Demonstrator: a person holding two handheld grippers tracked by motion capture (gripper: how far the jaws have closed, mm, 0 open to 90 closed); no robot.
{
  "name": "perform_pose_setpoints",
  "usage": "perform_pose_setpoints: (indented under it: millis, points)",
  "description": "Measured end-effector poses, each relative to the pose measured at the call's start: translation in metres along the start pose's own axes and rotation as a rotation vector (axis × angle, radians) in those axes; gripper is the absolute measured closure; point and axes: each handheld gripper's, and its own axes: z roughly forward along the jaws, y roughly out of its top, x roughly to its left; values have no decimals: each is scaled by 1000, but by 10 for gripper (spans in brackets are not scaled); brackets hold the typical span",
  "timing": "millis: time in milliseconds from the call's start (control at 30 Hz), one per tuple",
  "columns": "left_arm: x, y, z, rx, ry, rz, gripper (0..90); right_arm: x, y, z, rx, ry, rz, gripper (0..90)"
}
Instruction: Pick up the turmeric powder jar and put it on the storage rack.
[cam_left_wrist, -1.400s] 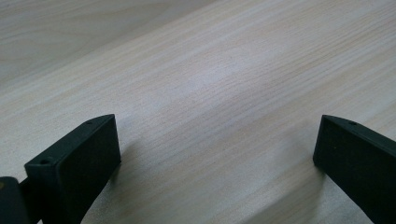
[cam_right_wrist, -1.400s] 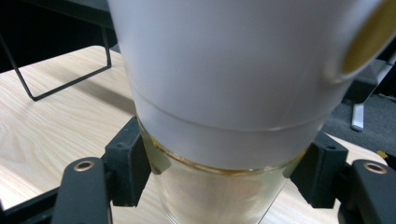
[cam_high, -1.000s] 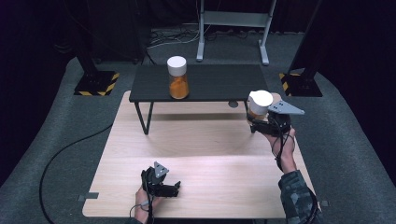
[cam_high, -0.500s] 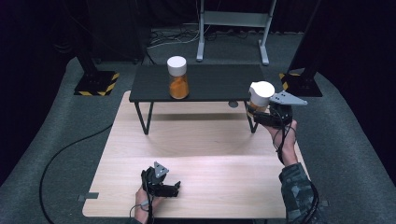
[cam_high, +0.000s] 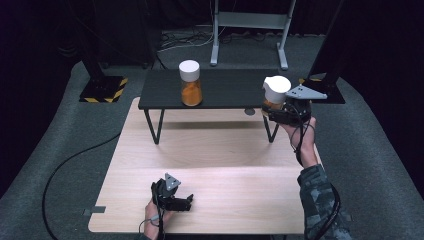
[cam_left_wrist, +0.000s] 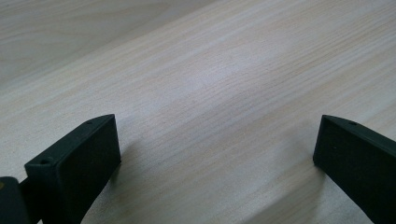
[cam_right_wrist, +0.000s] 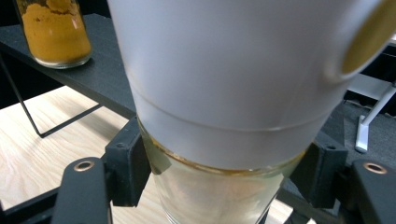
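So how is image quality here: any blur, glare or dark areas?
High view: soft overall, surroundings nearly black, wooden table evenly lit. Right gripper view: white-capped jar too close, blurred. Left gripper view: sharp grain, soft shadows beside the jaws.

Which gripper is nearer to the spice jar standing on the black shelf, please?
Right. The right gripper is at the shelf's right end, holding another jar; the left gripper rests low on the wooden table, far from the spice jar.

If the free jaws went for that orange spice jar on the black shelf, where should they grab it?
Probably around the glass body of the orange spice jar, below its white cap, coming in level from the person's side of the black shelf. The jar stands upright, round and straight-sided, so the jaws can close across its width.
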Motion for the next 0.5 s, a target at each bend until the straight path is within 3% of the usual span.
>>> perform_pose_setpoints:
  millis: [500]
  points:
    - [0,0,0,0,0,0,2,-11,22,24,30,18,10,298]
